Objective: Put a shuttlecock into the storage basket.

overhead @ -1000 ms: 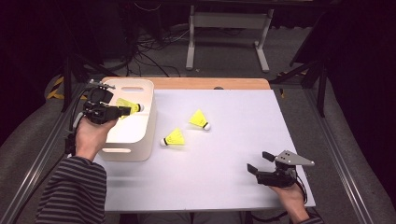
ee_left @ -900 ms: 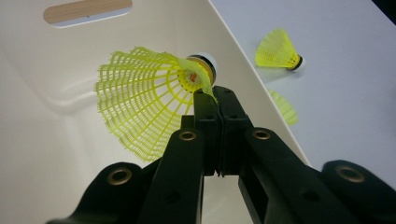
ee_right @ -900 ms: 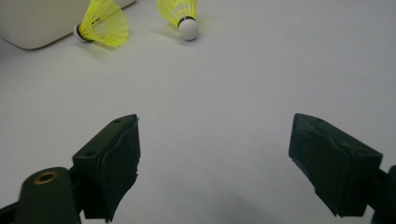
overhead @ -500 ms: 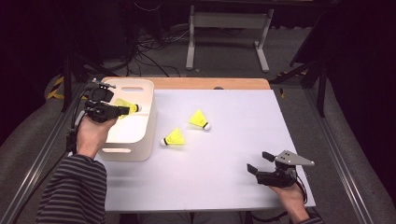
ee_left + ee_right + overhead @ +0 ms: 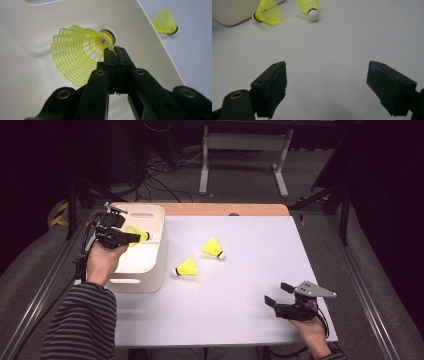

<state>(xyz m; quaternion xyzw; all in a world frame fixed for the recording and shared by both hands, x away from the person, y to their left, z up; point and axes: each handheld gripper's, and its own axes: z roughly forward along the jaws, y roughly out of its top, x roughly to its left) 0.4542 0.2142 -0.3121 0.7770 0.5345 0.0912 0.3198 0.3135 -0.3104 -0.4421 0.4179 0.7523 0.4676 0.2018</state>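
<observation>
Left tongs (image 5: 115, 51) barely shifted, pinching shuttlecock (image 5: 77, 53), red label unreadable

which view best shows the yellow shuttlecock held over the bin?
Left gripper view: the yellow mesh-skirted plastic shuttlecock is close up, skirt edge pinched by the shut left gripper. High view shows it small above the white plastic bin.

Shuttlecocks (image 5: 214, 248) yellow mesh, white corks; bin (image 5: 155, 262) cream-white; worktop (image 5: 240, 310) pale grey, wood far edge; claws (image 5: 327, 87) black; sleeve (image 5: 80, 325) grey-black striped.
</observation>
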